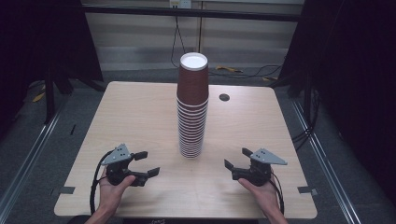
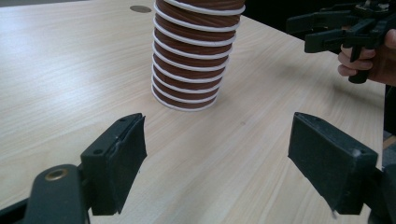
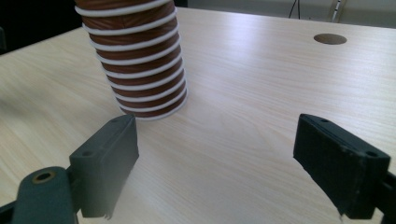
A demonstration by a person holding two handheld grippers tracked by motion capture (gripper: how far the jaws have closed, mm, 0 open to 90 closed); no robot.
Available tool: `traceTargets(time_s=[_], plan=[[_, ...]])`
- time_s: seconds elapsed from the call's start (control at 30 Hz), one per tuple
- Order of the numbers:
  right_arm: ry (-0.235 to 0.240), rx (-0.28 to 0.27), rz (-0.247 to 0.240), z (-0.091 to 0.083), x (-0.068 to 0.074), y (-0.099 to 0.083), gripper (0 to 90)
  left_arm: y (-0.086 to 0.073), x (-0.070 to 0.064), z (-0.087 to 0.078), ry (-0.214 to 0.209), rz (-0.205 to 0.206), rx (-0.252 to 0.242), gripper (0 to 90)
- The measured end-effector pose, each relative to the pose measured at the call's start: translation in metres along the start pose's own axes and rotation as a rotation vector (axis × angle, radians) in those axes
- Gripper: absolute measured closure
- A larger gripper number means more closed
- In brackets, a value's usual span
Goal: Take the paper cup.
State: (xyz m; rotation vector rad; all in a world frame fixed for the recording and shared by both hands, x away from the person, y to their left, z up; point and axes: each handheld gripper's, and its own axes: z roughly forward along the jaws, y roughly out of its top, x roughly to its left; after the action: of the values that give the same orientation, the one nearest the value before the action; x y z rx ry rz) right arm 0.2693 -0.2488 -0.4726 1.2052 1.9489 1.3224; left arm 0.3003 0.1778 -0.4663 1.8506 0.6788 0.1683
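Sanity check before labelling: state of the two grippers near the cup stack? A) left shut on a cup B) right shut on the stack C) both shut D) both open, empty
D: the left gripper and right gripper both sit spread and empty, short of the cup stack.

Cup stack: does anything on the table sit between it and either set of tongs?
Nothing visible does. Bare tabletop lies between the cup stack and the open left tongs, and likewise the open right tongs. The table's round hole sits behind, off both paths.

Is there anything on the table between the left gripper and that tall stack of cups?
No. In the high view, only bare wooden table lies between the left gripper and the cup stack.
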Motion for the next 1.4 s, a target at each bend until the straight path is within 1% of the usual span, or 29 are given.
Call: traceTargets(time_s=[0.1, 0.2, 0.27, 0.3, 0.4, 0.43, 0.5, 0.57, 0.63, 0.67, 0.7, 0.73, 0.77, 0.8, 0.83, 0.9, 0.93, 0.97, 1.0, 1.07, 1.13, 1.2, 1.27, 1.33, 1.4], plan=[[0.003, -0.001, 0.009, 0.000, -0.001, 0.000, 15.2, 0.000, 0.001, -0.001, 0.003, 0.000, -0.005, 19.8], [0.016, -0.022, 0.017, -0.002, -0.001, 0.002, 15.3, 0.000, 0.000, 0.000, -0.004, 0.006, -0.003, 19.8], [0.022, -0.020, 0.013, -0.002, -0.001, 0.003, 15.6, 0.000, 0.000, 0.000, -0.004, 0.008, -0.001, 19.8], [0.025, -0.025, 0.001, -0.003, -0.001, 0.003, 15.1, 0.000, 0.000, 0.001, -0.009, 0.003, -0.005, 19.8], [0.033, -0.024, 0.013, -0.004, -0.002, 0.004, 15.8, 0.000, 0.001, 0.002, -0.011, 0.001, -0.002, 19.8], [0.040, -0.018, 0.002, -0.005, -0.002, 0.005, 15.8, 0.000, 0.000, 0.003, -0.014, -0.001, -0.002, 19.8], [0.054, -0.005, -0.006, -0.007, -0.001, 0.007, 17.8, 0.000, 0.000, 0.003, -0.019, 0.005, 0.001, 19.8], [0.052, -0.018, -0.005, -0.008, -0.001, 0.009, 18.2, 0.000, -0.001, 0.003, -0.020, 0.008, 0.000, 19.8], [0.058, -0.012, 0.014, -0.010, 0.000, 0.013, 20.3, 0.000, -0.002, 0.002, -0.023, 0.012, -0.002, 19.8], [0.056, -0.009, 0.017, -0.011, -0.001, 0.015, 22.4, 0.000, -0.003, 0.001, -0.025, 0.014, -0.004, 19.8], [0.067, -0.007, 0.026, -0.012, -0.001, 0.017, 26.6, 0.000, -0.003, 0.001, -0.028, 0.019, -0.003, 19.8], [0.081, -0.004, 0.024, -0.013, -0.001, 0.019, 25.6, 0.000, -0.004, 0.001, -0.024, 0.022, -0.001, 19.8], [0.079, -0.011, 0.027, -0.014, 0.000, 0.021, 23.6, 0.000, -0.004, 0.001, -0.026, 0.028, 0.004, 19.8], [0.079, -0.016, 0.018, -0.014, 0.000, 0.023, 21.8, -0.001, -0.005, 0.002, -0.032, 0.024, 0.003, 19.8], [0.080, -0.011, 0.014, -0.014, 0.001, 0.026, 20.7, 0.000, -0.006, 0.002, -0.035, 0.029, 0.002, 19.8], [0.103, 0.006, 0.025, -0.014, 0.001, 0.029, 21.4, 0.000, -0.006, 0.002, -0.033, 0.031, -0.001, 19.8], [0.114, 0.003, 0.022, -0.014, 0.001, 0.031, 19.4, 0.000, -0.007, 0.003, -0.034, 0.030, -0.001, 19.8], [0.123, -0.006, 0.030, -0.015, 0.001, 0.032, 17.2, 0.000, -0.007, 0.003, -0.033, 0.029, -0.006, 19.8], [0.123, -0.016, 0.036, -0.015, 0.002, 0.033, 17.1, 0.000, -0.007, 0.002, -0.030, 0.035, -0.003, 19.8], [0.127, -0.032, 0.026, -0.017, 0.003, 0.037, 16.4, 0.000, -0.007, 0.002, -0.027, 0.038, -0.006, 19.8], [0.141, -0.069, 0.022, -0.020, 0.003, 0.040, 18.6, 0.000, -0.008, 0.002, -0.030, 0.036, -0.014, 19.7], [0.159, -0.098, 0.022, -0.024, 0.003, 0.045, 21.1, 0.001, -0.009, 0.001, -0.039, 0.044, -0.014, 19.7], [0.170, -0.114, 0.015, -0.027, 0.003, 0.050, 19.9, 0.000, -0.010, 0.002, -0.041, 0.043, -0.019, 19.7], [0.178, -0.119, 0.021, -0.028, 0.002, 0.055, 20.0, 0.001, -0.010, 0.003, -0.055, 0.034, -0.022, 19.7], [0.182, -0.121, 0.019, -0.030, 0.001, 0.061, 19.9, 0.001, -0.011, 0.003, -0.061, 0.037, -0.019, 19.7]])
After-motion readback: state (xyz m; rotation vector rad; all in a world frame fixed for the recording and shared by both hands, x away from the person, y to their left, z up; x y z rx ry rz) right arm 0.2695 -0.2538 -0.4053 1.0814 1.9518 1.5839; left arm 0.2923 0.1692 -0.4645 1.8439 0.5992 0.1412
